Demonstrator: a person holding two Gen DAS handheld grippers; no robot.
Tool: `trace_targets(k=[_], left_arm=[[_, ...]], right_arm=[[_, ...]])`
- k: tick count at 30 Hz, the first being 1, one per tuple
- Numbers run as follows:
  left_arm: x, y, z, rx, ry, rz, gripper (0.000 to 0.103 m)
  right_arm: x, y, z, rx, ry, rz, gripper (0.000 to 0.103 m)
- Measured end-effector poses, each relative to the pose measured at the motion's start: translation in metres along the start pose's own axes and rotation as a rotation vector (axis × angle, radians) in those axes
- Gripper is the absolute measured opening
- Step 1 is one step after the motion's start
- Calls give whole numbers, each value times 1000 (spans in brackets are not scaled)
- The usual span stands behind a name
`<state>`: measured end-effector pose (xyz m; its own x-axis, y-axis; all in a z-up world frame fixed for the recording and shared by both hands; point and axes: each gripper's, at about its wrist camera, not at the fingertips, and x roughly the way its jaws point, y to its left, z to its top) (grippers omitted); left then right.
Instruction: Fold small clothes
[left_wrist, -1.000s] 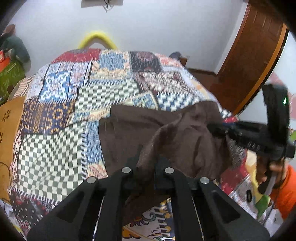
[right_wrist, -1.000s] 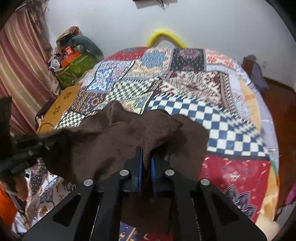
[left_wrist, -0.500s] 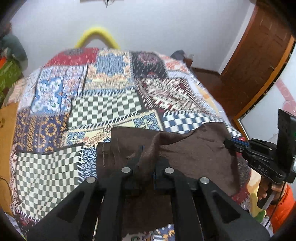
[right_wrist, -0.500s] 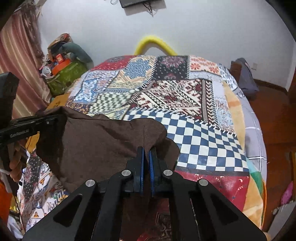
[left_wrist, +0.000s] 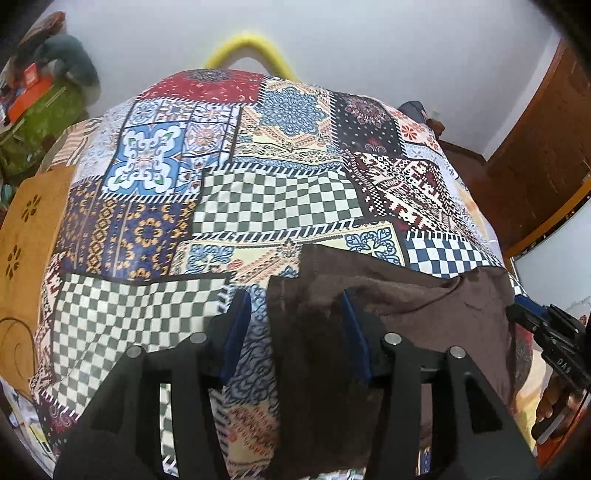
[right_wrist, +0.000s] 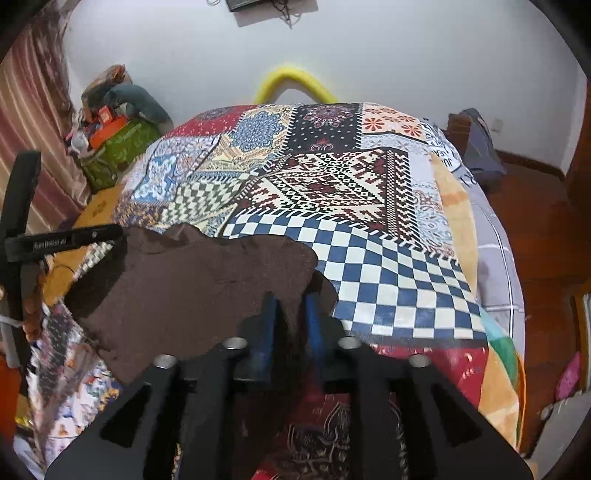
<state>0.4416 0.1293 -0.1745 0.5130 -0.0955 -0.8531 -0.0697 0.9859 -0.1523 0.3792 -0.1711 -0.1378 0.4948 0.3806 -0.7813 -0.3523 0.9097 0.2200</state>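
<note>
Released since before, brown cloth (left_wrist: 388, 314) lies between wide left gripper (left_wrist: 295, 325) jaws; right gripper (right_wrist: 290, 314) pinches it.

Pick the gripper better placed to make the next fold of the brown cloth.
Right. The right gripper has the brown cloth between its nearly closed jaws, apparently gripped, so it could carry that edge over. The left gripper has its jaws wide open, holding nothing.
</note>
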Motion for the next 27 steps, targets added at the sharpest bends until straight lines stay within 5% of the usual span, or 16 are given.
trace_targets(k=[1, 6, 8, 14, 18, 21, 24, 27], left_arm=[[-3, 1, -1, 5, -1, -1, 56], [-15, 1, -18, 7, 14, -53, 75], [-5, 3, -25, -28, 60, -81, 82], [33, 11, -34, -112, 139, -134, 80], [47, 5, -35, -138, 162, -252, 69], [45, -3, -32, -108, 132, -252, 56], [42, -5, -30, -101, 117, -255, 26], [31, -4, -31, -91, 91, -262, 19]], right_arm=[[-3, -1, 0, 11, -6, 11, 44], [-14, -2, -4, 30, -10, 11, 63], [-10, -4, -8, 53, 12, 34, 65], [17, -8, -18, 102, 89, 66, 65], [35, -8, -19, 138, 124, 131, 58], [39, -2, -18, 125, 117, 140, 47], [39, 9, -16, 91, 108, 139, 24], [33, 16, -15, 64, 91, 128, 17]])
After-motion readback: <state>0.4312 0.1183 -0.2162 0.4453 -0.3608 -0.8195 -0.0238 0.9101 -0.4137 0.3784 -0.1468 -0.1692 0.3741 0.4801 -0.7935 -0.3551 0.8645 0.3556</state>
